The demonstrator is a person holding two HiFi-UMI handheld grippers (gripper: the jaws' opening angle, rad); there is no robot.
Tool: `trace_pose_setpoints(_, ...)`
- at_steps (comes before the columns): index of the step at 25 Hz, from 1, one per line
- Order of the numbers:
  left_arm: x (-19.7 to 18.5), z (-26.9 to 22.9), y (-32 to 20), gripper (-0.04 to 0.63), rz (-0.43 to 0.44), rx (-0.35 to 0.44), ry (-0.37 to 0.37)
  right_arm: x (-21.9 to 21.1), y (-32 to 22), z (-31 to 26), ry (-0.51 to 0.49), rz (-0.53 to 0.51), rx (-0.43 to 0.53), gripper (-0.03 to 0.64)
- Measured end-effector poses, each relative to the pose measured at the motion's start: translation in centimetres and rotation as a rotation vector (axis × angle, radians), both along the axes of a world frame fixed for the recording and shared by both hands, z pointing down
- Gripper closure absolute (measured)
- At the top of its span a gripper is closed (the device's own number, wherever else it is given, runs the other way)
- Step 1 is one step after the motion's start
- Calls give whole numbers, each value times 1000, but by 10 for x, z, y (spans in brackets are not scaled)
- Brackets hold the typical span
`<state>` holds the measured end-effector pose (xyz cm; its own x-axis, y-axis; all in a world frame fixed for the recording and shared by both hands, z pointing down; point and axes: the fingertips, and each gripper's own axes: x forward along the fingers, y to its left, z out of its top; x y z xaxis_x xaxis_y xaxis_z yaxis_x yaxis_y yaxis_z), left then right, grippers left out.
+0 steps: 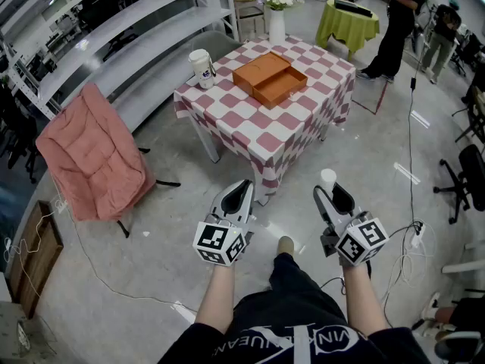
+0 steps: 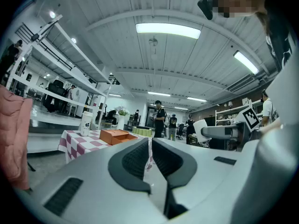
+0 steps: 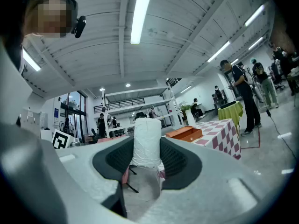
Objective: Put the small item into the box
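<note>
Tongs, two in number, held low over a glossy grey floor [image 1: 174, 264], well short of the tabletop [image 1: 303, 120]. Each carries one cube with square black-and-white markers at its rear.

Left tongs [image 1: 244, 186]: pale moulded shells with dark ribbed pads; the jaws stand together with nothing between them.

Right tongs [image 1: 331, 191]: same build, clamped on the small item [image 3: 146, 143], a single white cylinder with a crinkled, wrapped surface, held upright between the pads and rising above them. The item is thus in the tongs, well apart from the box.

Box [image 1: 270, 78]: one, orange, flat and rectangular, lying open in two shallow halves near the middle of the tabletop, which is draped in a red-and-white chequered cloth.

Cup [image 1: 202, 68]: one, white, lidded, printed on its side, at the tabletop's left corner.

Chair [image 1: 92, 156]: one, folding, with pink quilted padding, on the floor to the left of the tabletop.

The head view alone shows both tongs together and the box interior from above. The right gripper view alone shows the item's wrinkled texture and the pads' contact with it. The left gripper view shows the cup and box side-on and low.
</note>
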<state>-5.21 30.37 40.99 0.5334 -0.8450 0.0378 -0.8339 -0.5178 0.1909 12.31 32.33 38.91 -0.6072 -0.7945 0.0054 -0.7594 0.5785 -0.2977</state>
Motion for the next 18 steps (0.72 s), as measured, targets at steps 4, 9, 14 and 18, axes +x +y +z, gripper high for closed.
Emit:
trace_pose_setpoints(4,6,1,-33,571,-3,-12,13,4,-34,1,-12,3,-9,439)
trace_pose_setpoints(9,12,5,-77,571,-14,-27,5,10,-77,8,1,-23,-31,439)
trace_pose_setpoints(14,19,10,-118,571,-24,-48,-4,22,-123,16,-3,-35,-53,439)
trace_pose_setpoints(18,28,12,-144,572,-26,-60,-21,29,-155,22,-29,-52,-71,439)
